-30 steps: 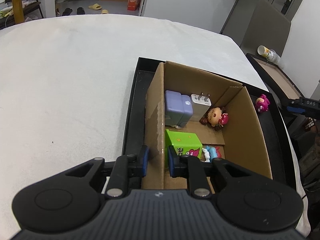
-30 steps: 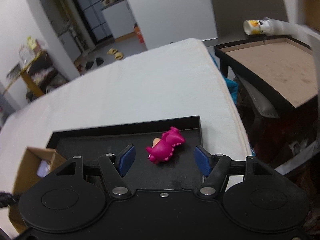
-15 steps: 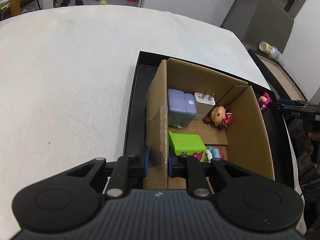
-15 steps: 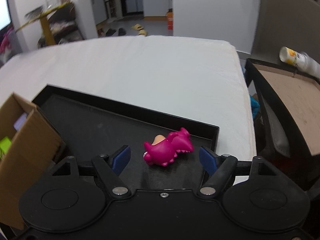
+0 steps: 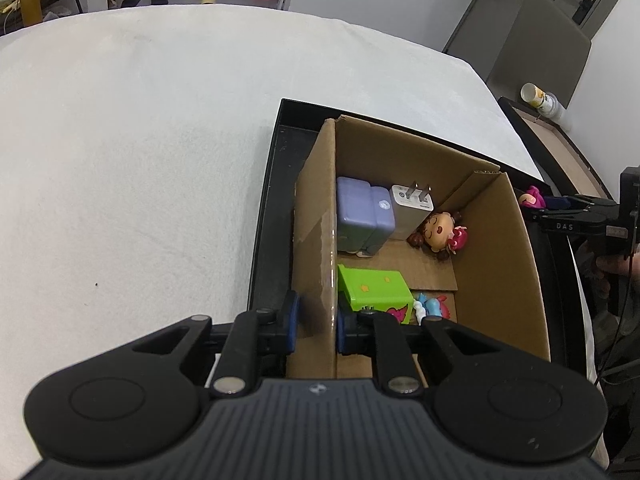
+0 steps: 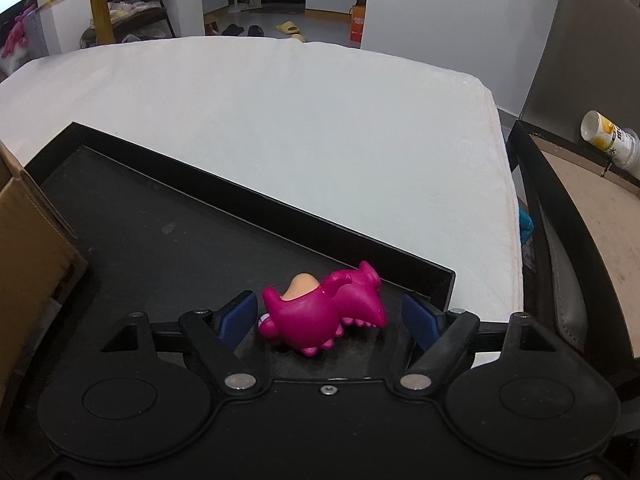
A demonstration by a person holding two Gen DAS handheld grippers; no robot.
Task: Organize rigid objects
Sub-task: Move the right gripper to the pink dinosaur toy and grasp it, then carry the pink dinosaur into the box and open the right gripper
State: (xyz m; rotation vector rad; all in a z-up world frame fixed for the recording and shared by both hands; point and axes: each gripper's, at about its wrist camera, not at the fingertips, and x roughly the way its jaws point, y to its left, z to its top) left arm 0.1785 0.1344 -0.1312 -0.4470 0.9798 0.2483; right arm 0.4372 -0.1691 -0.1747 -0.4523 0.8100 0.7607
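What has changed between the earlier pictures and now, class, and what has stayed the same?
The right gripper rolled level and closed in on the pink dinosaur toy, which now sits between its open jaws, untouched; they have just been closing. The left gripper stays clamped on the cardboard box wall. The toy and the box contents have not moved.

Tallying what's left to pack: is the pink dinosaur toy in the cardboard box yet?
Out. The pink dinosaur toy lies on the black tray, beside the cardboard box.

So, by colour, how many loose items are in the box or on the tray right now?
Lilac: 1, the lilac case
White: 1, the plug adapter
Green: 1, the green box
Red-haired: 1, the doll
Blue-pink: 1, the small figure
Magenta: 1, the dinosaur toy
Total: 6
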